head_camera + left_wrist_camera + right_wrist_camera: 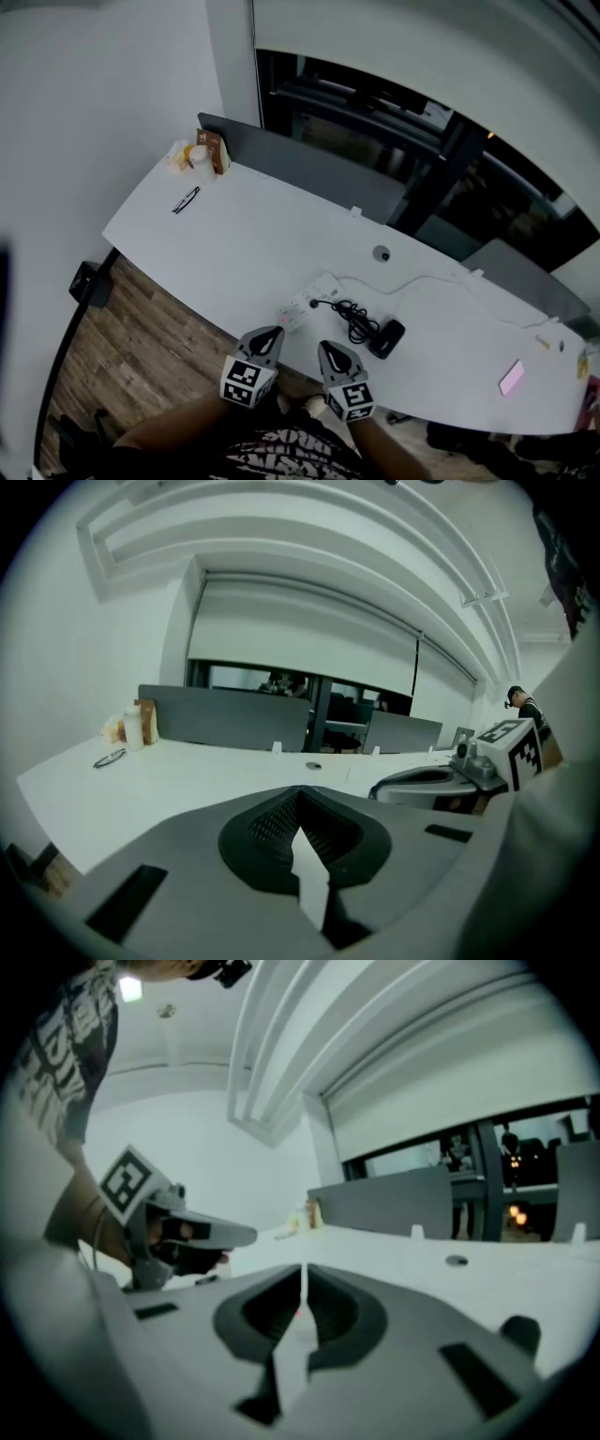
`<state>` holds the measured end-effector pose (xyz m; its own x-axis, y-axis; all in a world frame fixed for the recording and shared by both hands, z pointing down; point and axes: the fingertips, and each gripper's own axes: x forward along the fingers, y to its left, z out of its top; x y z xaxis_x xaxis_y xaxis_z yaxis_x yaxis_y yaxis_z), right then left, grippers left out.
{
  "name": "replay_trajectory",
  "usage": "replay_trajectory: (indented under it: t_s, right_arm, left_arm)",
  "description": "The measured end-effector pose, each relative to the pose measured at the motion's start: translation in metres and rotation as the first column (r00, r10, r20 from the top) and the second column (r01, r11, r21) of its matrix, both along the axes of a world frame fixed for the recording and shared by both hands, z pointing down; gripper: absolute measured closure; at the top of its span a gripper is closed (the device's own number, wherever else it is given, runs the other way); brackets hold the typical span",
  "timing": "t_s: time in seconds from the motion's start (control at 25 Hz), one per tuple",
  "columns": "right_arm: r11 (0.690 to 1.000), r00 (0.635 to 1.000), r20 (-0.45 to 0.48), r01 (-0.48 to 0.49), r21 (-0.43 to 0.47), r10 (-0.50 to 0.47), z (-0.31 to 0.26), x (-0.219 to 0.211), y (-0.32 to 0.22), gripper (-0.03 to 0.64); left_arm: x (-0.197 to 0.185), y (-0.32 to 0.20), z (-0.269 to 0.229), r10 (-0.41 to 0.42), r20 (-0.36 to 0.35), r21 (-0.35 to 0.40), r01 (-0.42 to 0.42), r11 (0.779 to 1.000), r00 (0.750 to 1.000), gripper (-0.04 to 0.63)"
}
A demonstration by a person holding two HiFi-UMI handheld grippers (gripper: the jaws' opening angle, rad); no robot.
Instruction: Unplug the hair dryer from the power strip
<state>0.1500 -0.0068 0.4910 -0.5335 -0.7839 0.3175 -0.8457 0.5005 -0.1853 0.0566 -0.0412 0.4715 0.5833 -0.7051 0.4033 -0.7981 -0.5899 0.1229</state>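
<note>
Lying on desk [234,234], black hair dryer [387,338], cord [354,319] loosely coiled

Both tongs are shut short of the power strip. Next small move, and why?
Probably open the right tongs and ease them forward to the black plug in the power strip: they are shut, empty and at the near edge of the desk, short of it.

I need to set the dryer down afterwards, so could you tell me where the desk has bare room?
The widest bare stretch lies between the glasses at the left and the power strip. A smaller patch lies between the hair dryer and the pink object. It is crowded around the strip, cord and dryer near the front edge.
</note>
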Motion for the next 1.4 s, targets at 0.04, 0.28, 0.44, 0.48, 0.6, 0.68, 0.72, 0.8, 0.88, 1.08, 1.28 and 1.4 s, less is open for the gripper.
replay_trajectory:
  t_s: [0.04,0.28,0.44,0.48,0.6,0.68,0.72,0.8,0.88,1.08,1.28,1.4]
  right_arm:
    - [0.999,1.000,-0.005,-0.024,-0.028,0.024,0.018,-0.003,-0.014,0.578]
    - [0.964,0.985,-0.088,-0.163,-0.207,0.148,0.112,-0.006,-0.082,0.471]
    - [0.944,0.971,-0.043,-0.240,-0.225,0.236,0.122,-0.010,-0.109,0.471]
    - [0.941,0.966,-0.041,-0.257,-0.218,0.255,0.123,-0.010,-0.113,0.471]
    - [0.924,0.944,-0.011,-0.324,-0.204,0.328,0.122,-0.006,-0.125,0.463]
    - [0.902,0.918,0.040,-0.378,-0.210,0.394,0.120,0.000,-0.133,0.476]
    - [0.890,0.904,0.075,-0.396,-0.224,0.421,0.120,0.003,-0.135,0.523]
    - [0.874,0.874,0.166,-0.408,-0.263,0.458,0.118,0.008,-0.134,0.541]
    - [0.873,0.824,0.300,-0.415,-0.256,0.480,0.101,0.016,-0.134,0.546]
    - [0.902,0.804,0.408,-0.387,-0.192,0.432,0.067,0.032,-0.143,0.543]
    - [0.908,0.874,0.282,-0.326,-0.263,0.396,0.093,0.037,-0.123,0.543]
    - [0.912,0.914,0.223,-0.261,-0.315,0.339,0.101,0.034,-0.111,0.505]
  left_arm:
    - [0.003,-0.007,0.014,0.025,0.014,-0.024,-0.024,0.999,1.000,0.568]
    - [0.027,-0.047,0.101,0.244,0.105,-0.187,-0.222,0.957,0.964,0.568]
    - [0.035,-0.069,0.156,0.360,0.134,-0.287,-0.312,0.906,0.923,0.568]
    - [0.041,-0.072,0.161,0.393,0.111,-0.310,-0.345,0.886,0.913,0.568]
    - [0.059,-0.069,0.167,0.494,0.054,-0.367,-0.443,0.818,0.868,0.568]
    - [0.064,-0.065,0.178,0.545,0.102,-0.384,-0.473,0.793,0.832,0.568]
    - [0.065,-0.064,0.183,0.557,0.135,-0.388,-0.474,0.791,0.819,0.568]
    - [0.067,-0.063,0.187,0.554,0.173,-0.403,-0.455,0.794,0.814,0.568]
    - [0.070,-0.062,0.187,0.536,0.171,-0.433,-0.425,0.795,0.827,0.568]
    - [0.073,-0.064,0.189,0.534,0.206,-0.407,-0.424,0.809,0.820,0.569]
    - [0.069,-0.063,0.191,0.496,0.200,-0.413,-0.387,0.825,0.845,0.568]
    - [0.062,-0.076,0.170,0.398,0.161,-0.332,-0.331,0.884,0.903,0.568]
